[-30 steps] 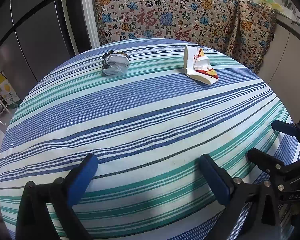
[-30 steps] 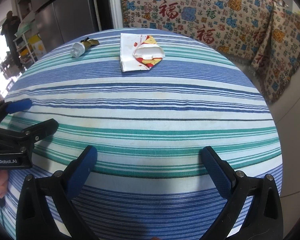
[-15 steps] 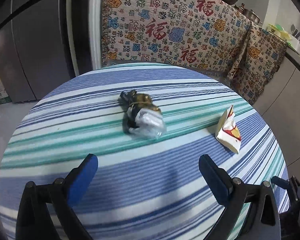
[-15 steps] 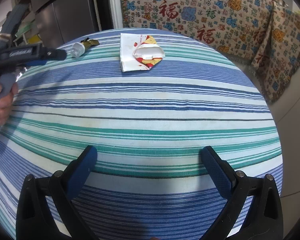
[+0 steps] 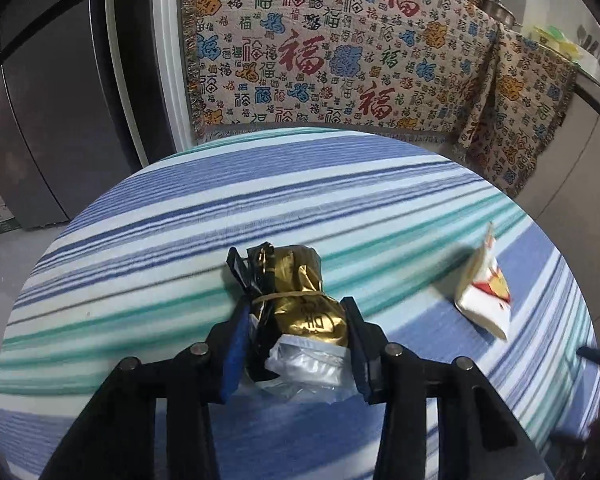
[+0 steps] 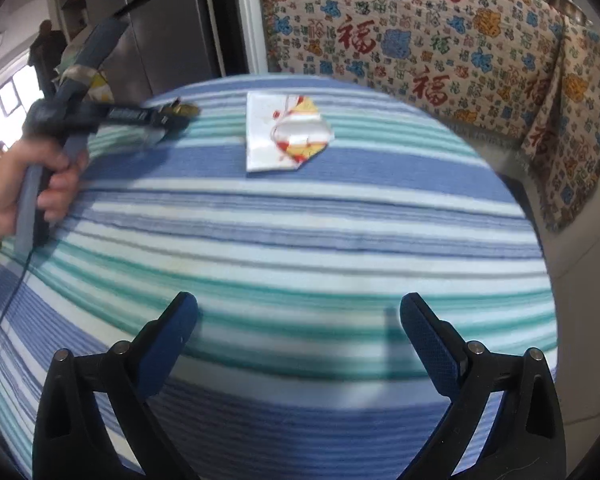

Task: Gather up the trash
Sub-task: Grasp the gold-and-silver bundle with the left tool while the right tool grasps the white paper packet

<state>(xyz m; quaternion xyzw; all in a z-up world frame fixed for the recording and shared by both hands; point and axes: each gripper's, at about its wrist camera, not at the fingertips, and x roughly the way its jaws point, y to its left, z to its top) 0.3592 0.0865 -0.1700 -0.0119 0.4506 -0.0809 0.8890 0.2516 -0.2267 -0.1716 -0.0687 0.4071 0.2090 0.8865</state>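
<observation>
In the left wrist view, we see the left gripper [image 5: 298, 340] closed around a crumpled bundle of trash [image 5: 300, 320]: shiny gold foil printed with dark characters we cannot read, cinched by a thin band, with black film on its left and clear crinkled plastic spilling out beneath. Both blue-padded fingers [image 5: 236, 344] press its sides, and the bundle sits on the striped tablecloth [image 5: 180, 280], a woven fabric in blue, teal and white bands over a round table. To the right, apart from the bundle, lies a torn white paper wrapper [image 5: 484, 296] with red and yellow print, somewhat blurred. Behind the table hangs a fringed woven blanket [image 5: 320, 52] covered in Chinese characters, the large red "福" repeated across it.

In the right wrist view, our right gripper [image 6: 298, 336] hovers over the tablecloth with its jaws spread wide, gripping nothing. The flattened paper wrapper [image 6: 284, 136] lies ahead near the far edge. At left, a hand [image 6: 28, 192] clasps the handle of the left gripper, whose tip reaches the gold bundle [image 6: 182, 110]; motion blur hides its label.
</observation>
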